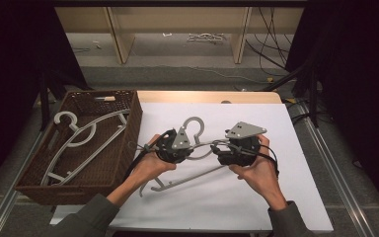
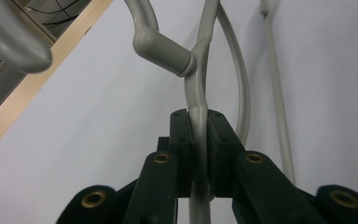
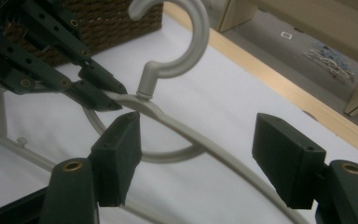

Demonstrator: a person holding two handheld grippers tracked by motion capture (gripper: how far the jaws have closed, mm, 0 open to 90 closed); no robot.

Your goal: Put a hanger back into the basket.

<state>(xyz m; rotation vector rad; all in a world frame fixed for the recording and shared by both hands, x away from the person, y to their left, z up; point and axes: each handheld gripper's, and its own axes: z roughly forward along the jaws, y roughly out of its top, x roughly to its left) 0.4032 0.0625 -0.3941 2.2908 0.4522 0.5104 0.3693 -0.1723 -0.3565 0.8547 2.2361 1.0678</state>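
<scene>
A grey plastic hanger lies over the white mat, its hook pointing away from me. My left gripper is shut on the hanger's shoulder bar just below the hook's neck; in the left gripper view the bar runs pinched between the two pads of the left gripper. My right gripper sits to the right of the neck. In the right gripper view the right gripper stands open, the hanger's arm passing between its jaws without touching the pads. The left gripper grips beside the hook.
A brown wicker basket stands at the left with other grey hangers lying in it. The white mat covers the table, whose wooden far edge shows beyond. Shelf legs and cables are on the floor behind.
</scene>
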